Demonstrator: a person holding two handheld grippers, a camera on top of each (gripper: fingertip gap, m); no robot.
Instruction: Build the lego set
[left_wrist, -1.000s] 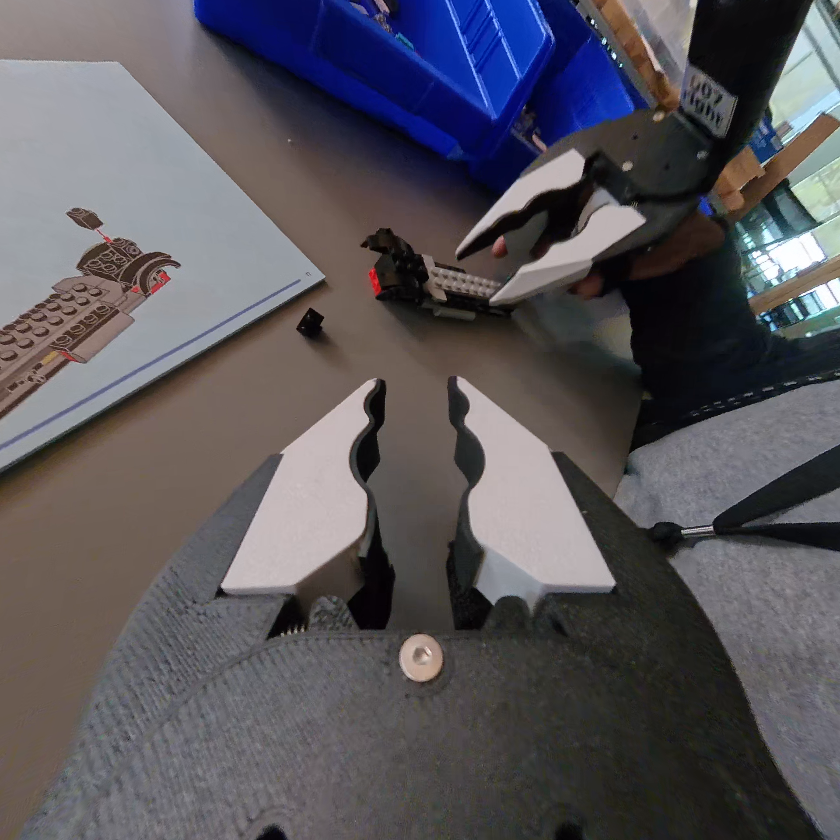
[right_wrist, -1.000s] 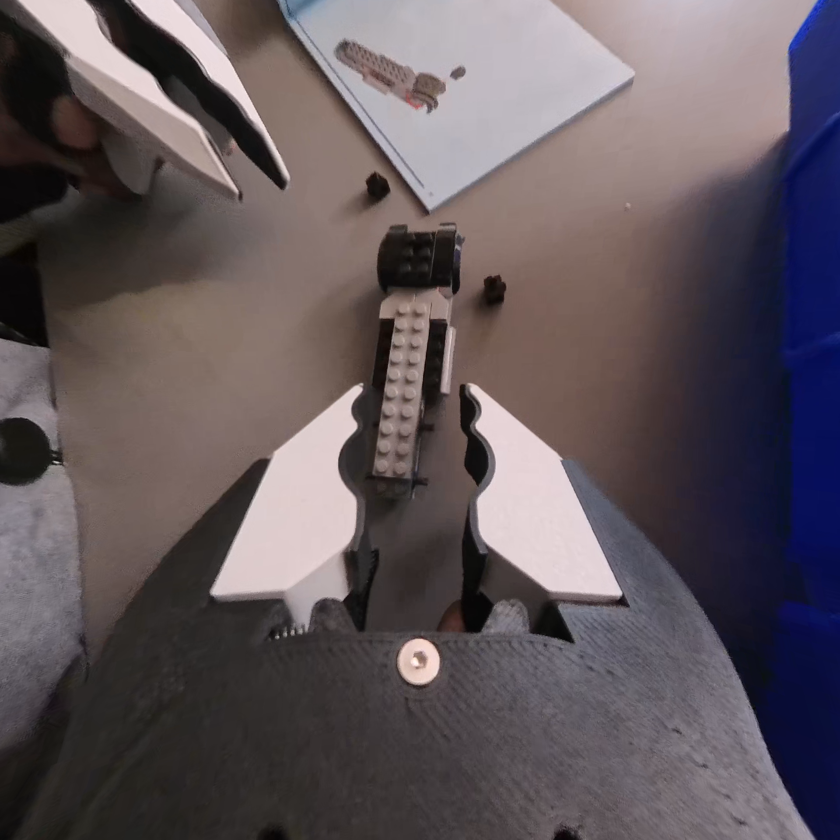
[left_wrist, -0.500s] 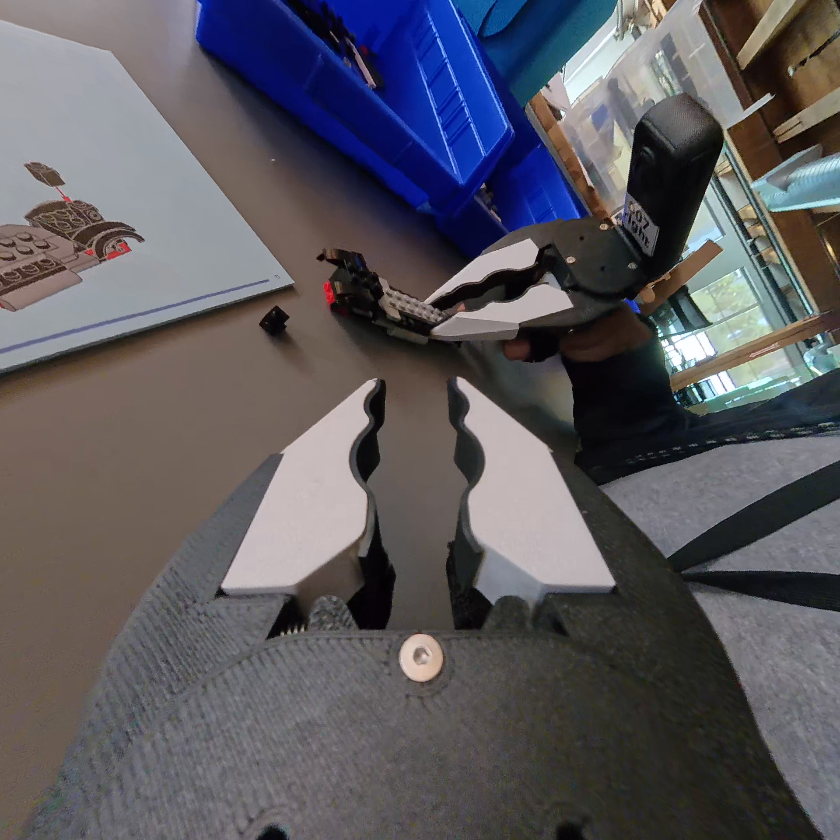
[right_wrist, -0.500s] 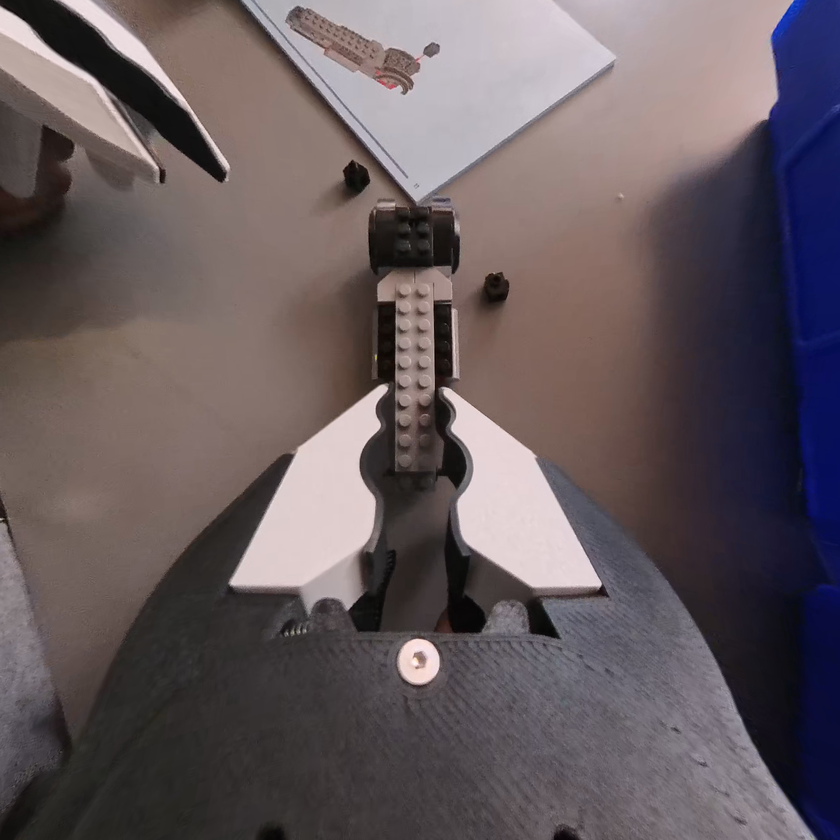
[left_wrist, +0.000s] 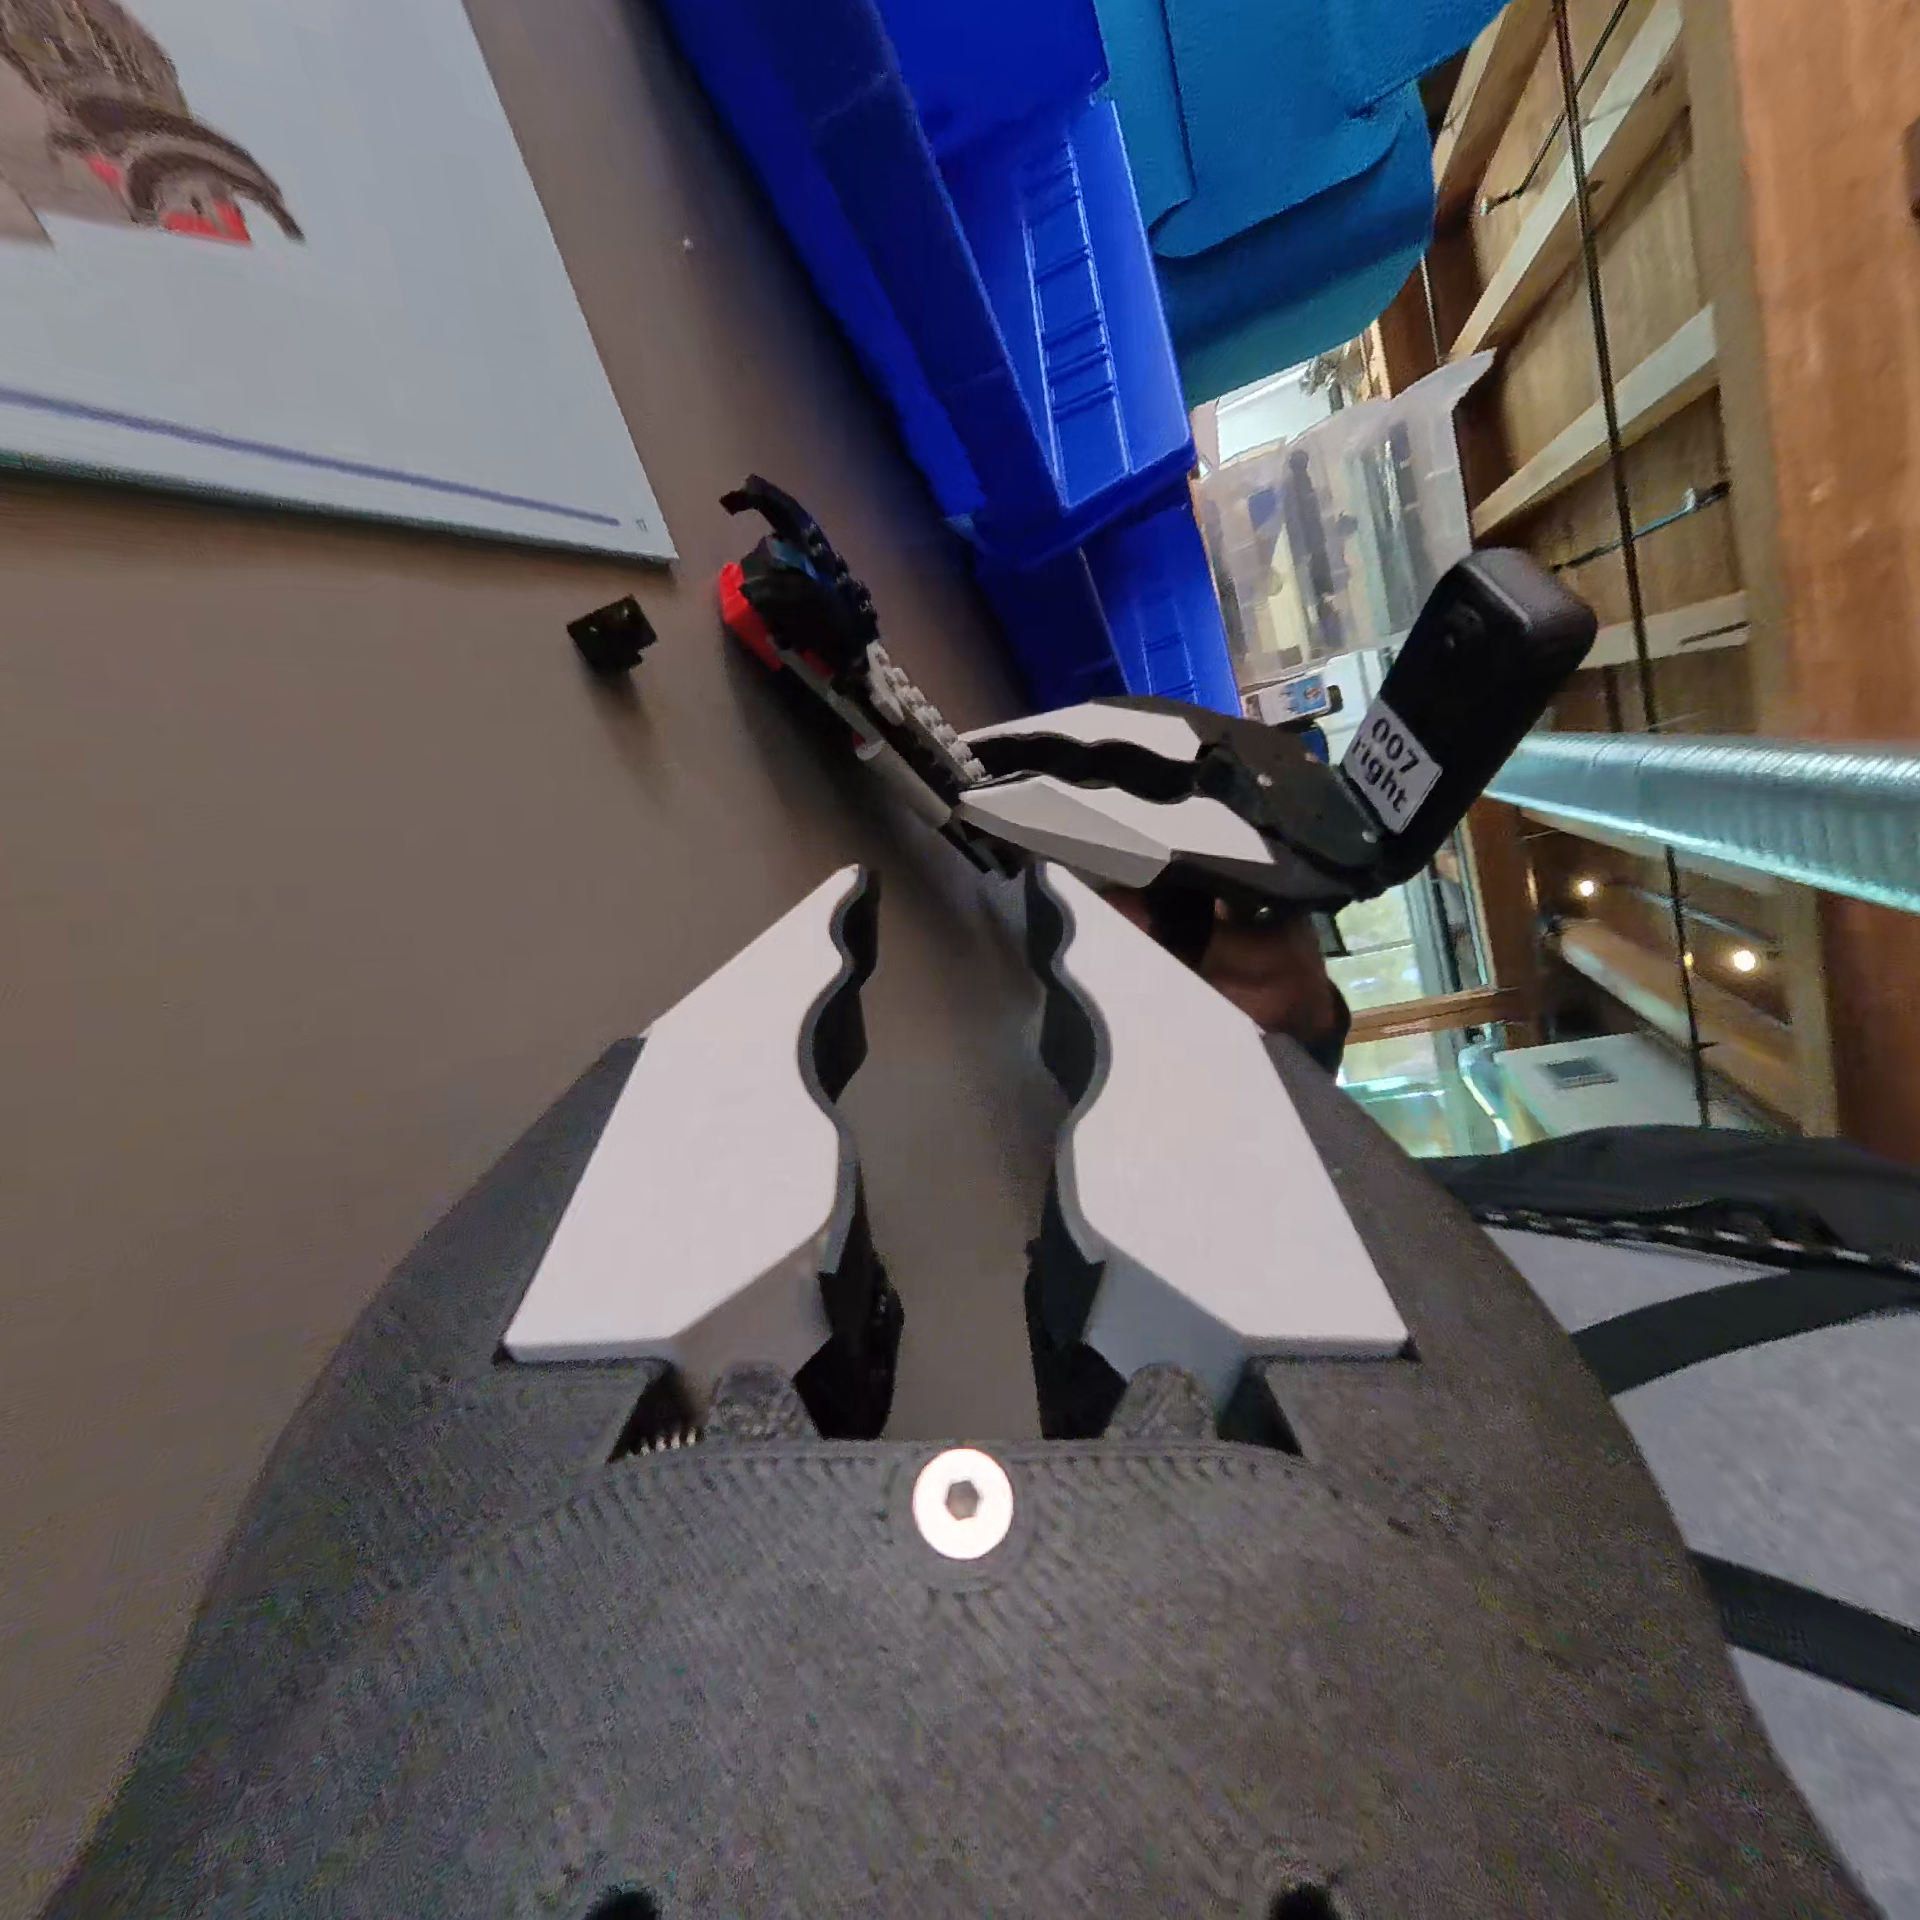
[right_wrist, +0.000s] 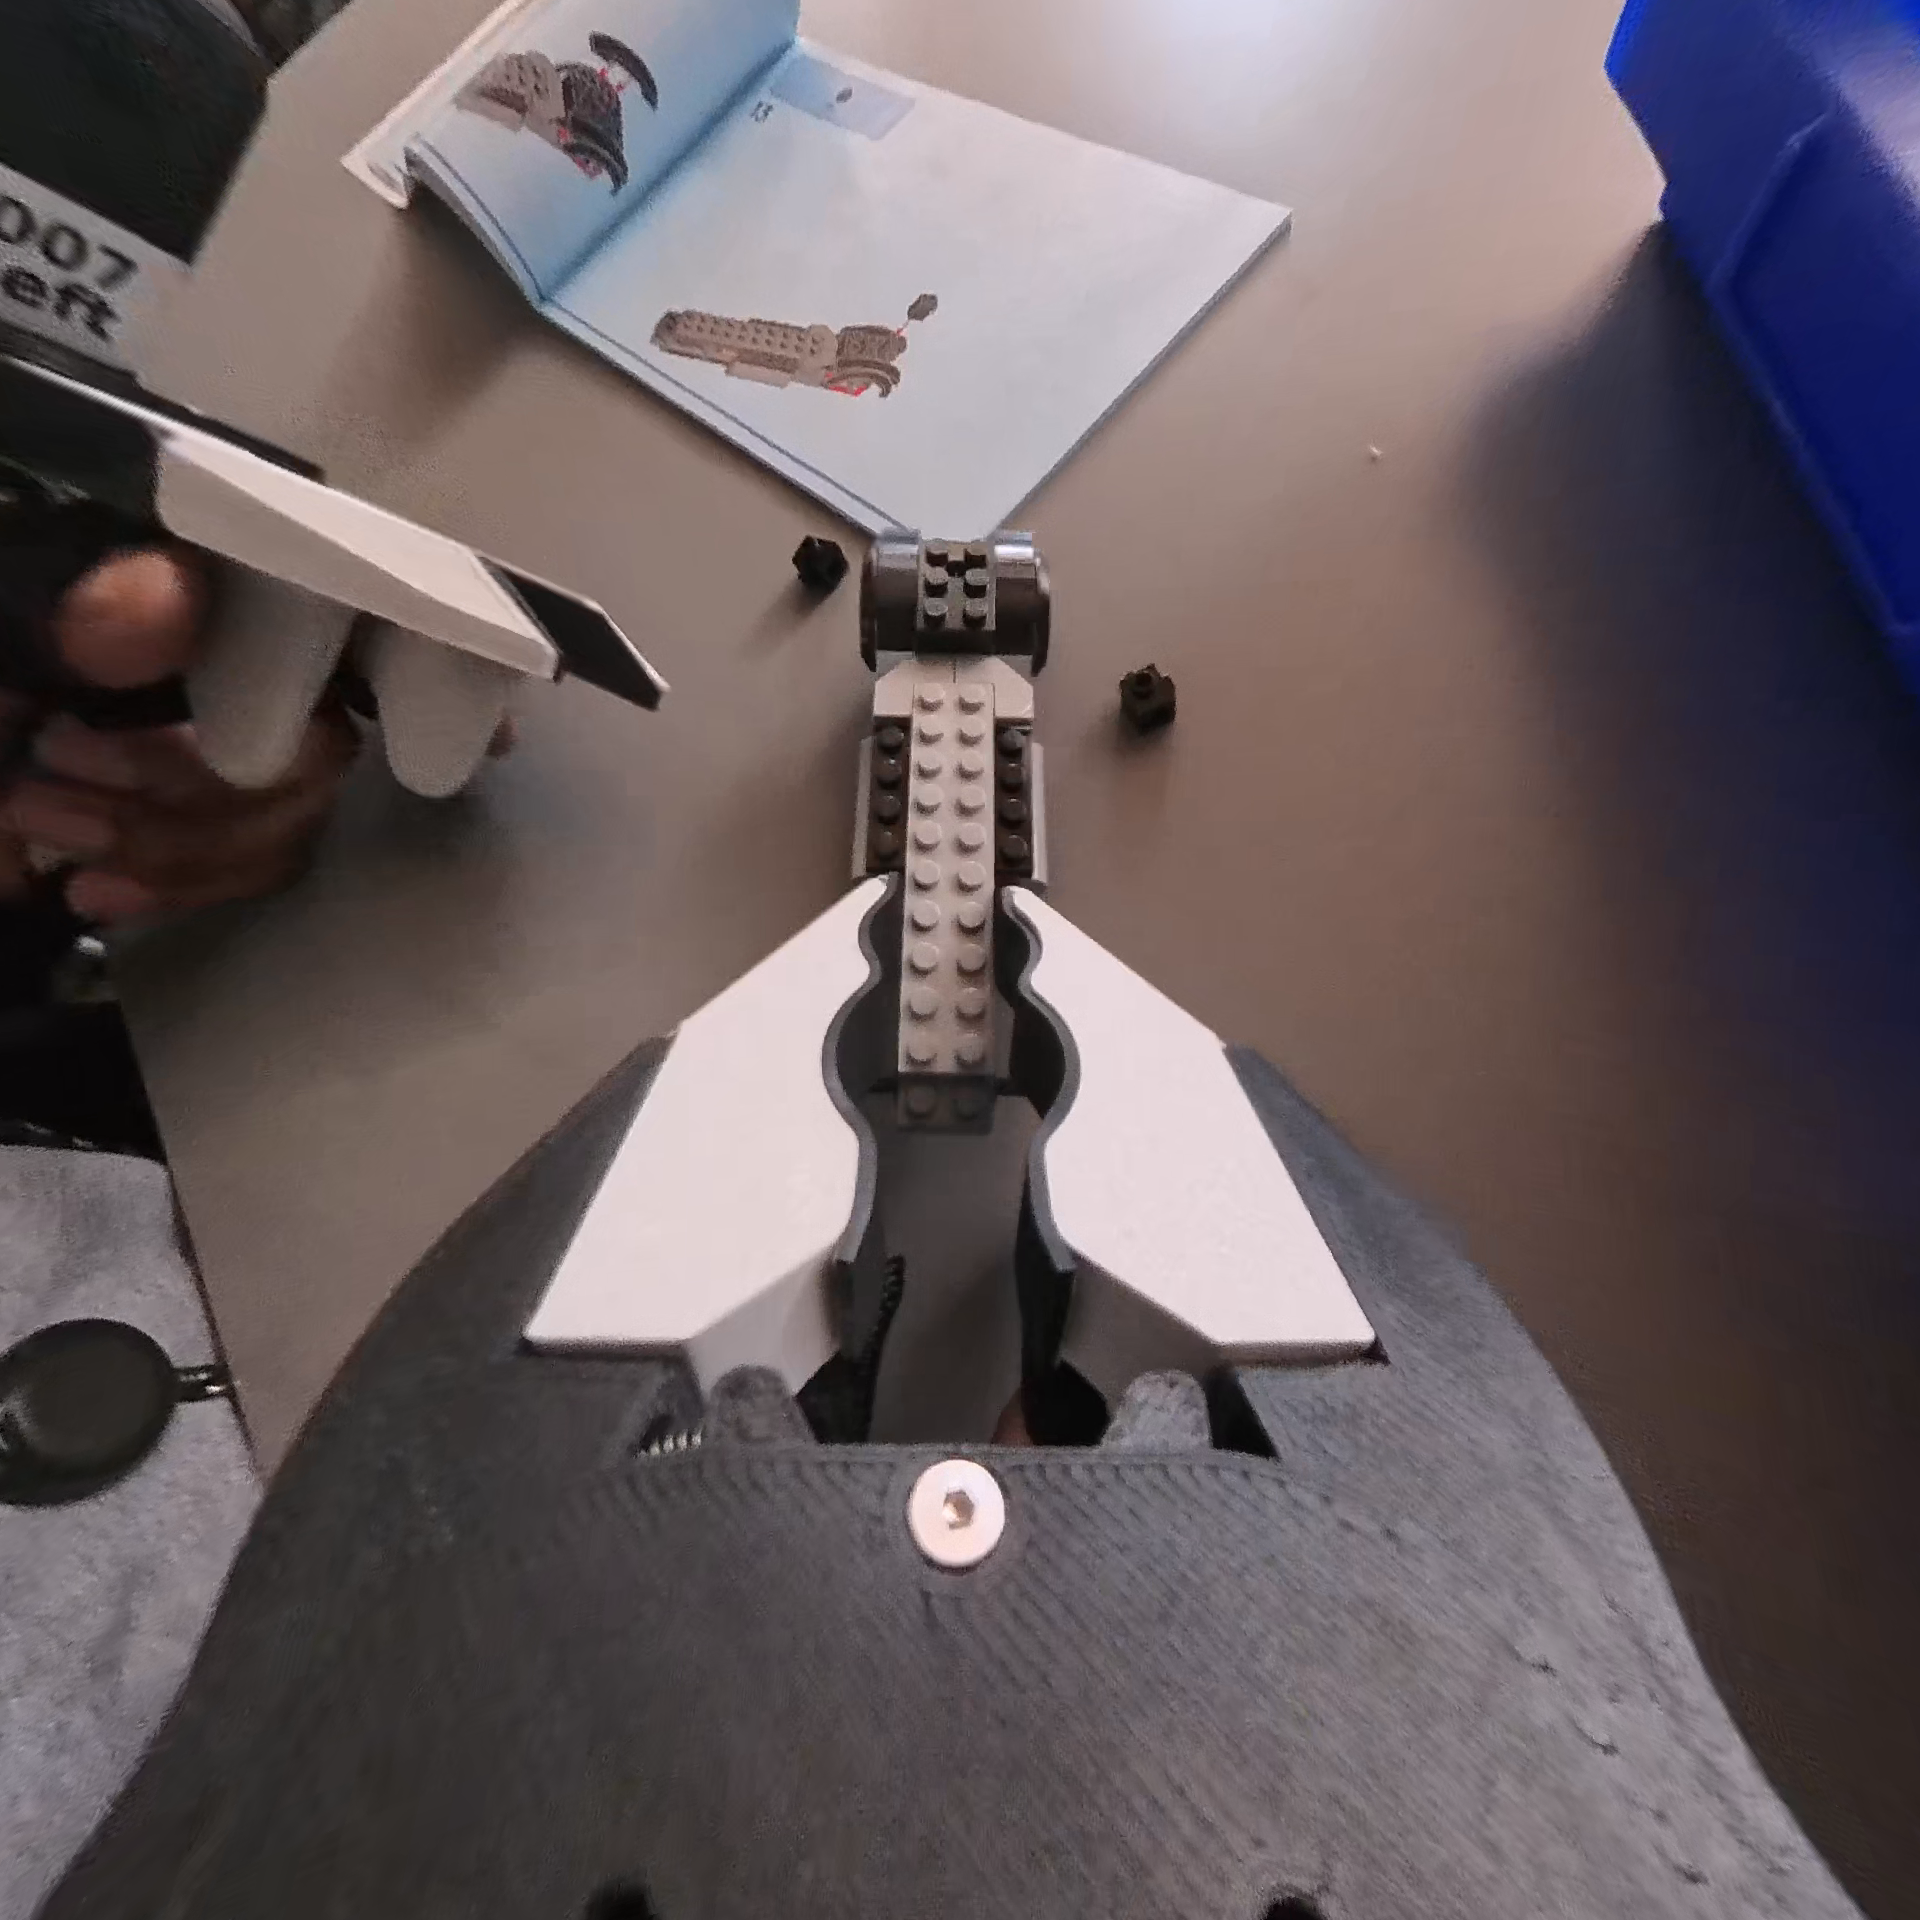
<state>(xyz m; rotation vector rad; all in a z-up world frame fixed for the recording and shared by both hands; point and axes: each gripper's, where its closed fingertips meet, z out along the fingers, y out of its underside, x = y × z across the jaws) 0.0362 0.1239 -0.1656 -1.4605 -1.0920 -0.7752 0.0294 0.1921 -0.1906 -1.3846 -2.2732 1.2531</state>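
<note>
While the grey and black lego model (right_wrist: 956, 831) lies lengthwise on the dark table (right_wrist: 1299, 883), my right gripper (right_wrist: 951, 894) is closed on its narrow studded tail, fingertips pinching either side, with the black wheel-arch end pointing toward the open instruction booklet (right_wrist: 935, 260). My left gripper (left_wrist: 951, 894) holds nothing, its jaws parted a modest way, hovering just short of the model's held end. Two small black pieces sit loose on the table: one (right_wrist: 818, 561) beside the model's far end near the booklet corner, another (right_wrist: 1146, 698) on the opposite side. Blue bins (right_wrist: 1797, 312) stand off to the right. My worry is the grip: I hold only the thin tail, so lifting could lever the long body and let it twist or pop plates apart. Those tiny pieces could also skid away if my left fingertips come down off-centre.
</note>
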